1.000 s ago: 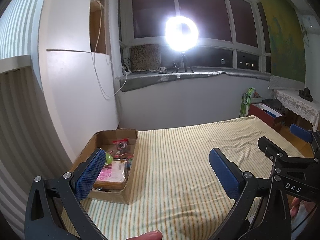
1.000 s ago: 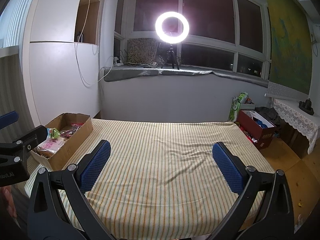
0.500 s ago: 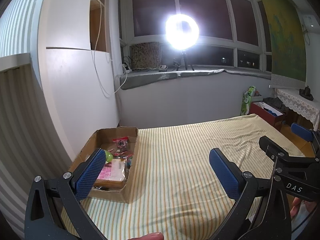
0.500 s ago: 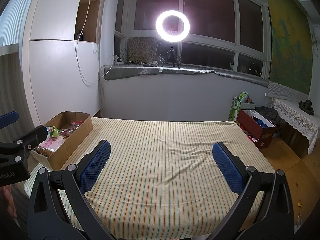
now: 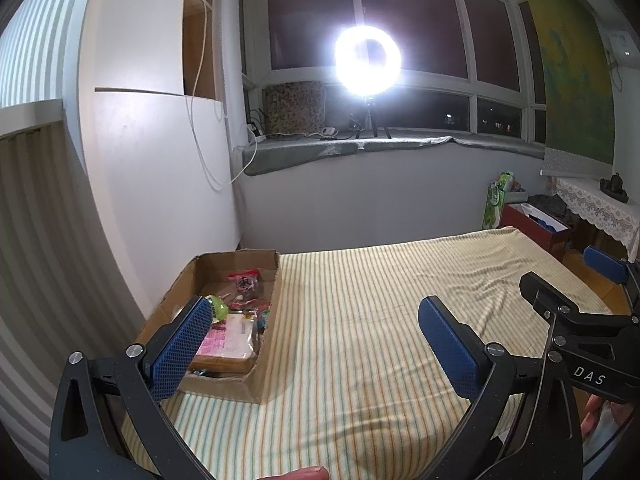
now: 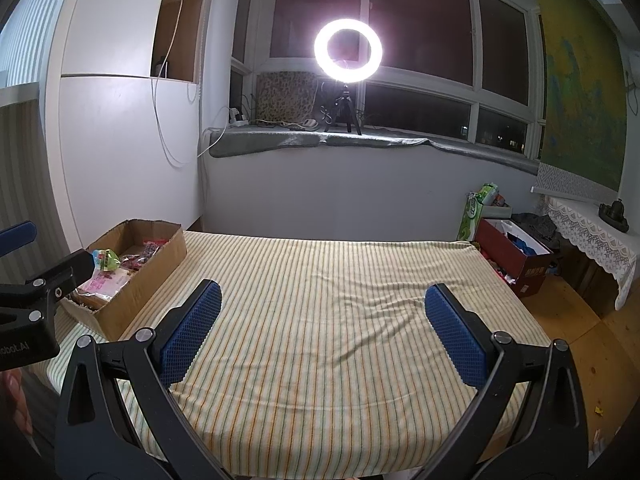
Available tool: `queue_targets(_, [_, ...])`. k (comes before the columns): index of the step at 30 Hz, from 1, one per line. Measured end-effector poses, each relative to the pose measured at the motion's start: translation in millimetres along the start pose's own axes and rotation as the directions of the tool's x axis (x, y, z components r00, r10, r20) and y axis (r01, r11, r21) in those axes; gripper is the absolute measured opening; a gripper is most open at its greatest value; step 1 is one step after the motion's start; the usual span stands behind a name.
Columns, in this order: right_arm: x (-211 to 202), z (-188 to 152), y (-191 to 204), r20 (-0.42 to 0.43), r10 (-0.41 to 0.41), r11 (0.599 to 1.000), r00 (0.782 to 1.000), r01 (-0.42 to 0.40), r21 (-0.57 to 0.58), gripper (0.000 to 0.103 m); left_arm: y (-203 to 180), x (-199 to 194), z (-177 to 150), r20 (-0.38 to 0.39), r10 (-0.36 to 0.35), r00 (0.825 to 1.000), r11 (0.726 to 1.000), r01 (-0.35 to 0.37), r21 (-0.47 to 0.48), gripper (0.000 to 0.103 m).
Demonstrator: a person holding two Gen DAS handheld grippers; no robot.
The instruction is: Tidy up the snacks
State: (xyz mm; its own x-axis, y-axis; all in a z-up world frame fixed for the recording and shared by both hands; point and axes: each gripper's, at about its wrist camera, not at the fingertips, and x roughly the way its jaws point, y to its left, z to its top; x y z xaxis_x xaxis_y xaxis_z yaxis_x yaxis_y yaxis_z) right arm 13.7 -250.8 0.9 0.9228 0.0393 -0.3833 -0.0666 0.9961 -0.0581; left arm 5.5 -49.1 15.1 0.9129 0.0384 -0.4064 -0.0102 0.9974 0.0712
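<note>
A cardboard box [image 5: 264, 384] lies on the striped cloth at the table's left, also in the right wrist view [image 6: 160, 272]. It holds several snack packs: a pink-and-white pack [image 5: 232, 338], a green pack [image 5: 218, 307] and a red-topped clear pack [image 5: 245, 280]. My left gripper [image 5: 316, 340] is open and empty, held above the cloth just right of the box. My right gripper [image 6: 322, 328] is open and empty over the middle of the cloth. Each gripper shows at the edge of the other's view.
The striped cloth [image 6: 340, 280] covers the table. A white wall and cabinet [image 5: 160, 200] stand close behind the box. A ring light [image 6: 347, 50] stands on the window sill. A red box [image 6: 516, 256] and a lace-covered side table [image 6: 592, 232] stand at the right.
Both views have shifted slightly; the box sits a little higher and farther in the left wrist view. Both grippers stay open and empty.
</note>
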Motion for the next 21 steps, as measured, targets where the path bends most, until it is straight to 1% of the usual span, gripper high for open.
queue_targets(21, [2.2,-1.1,2.4,-0.011,0.007,1.000,1.000,-0.007,-0.005,0.103,4.1,2.4,-2.7,-0.012,0.007,1.000,1.000,-0.008,-0.005,0.102])
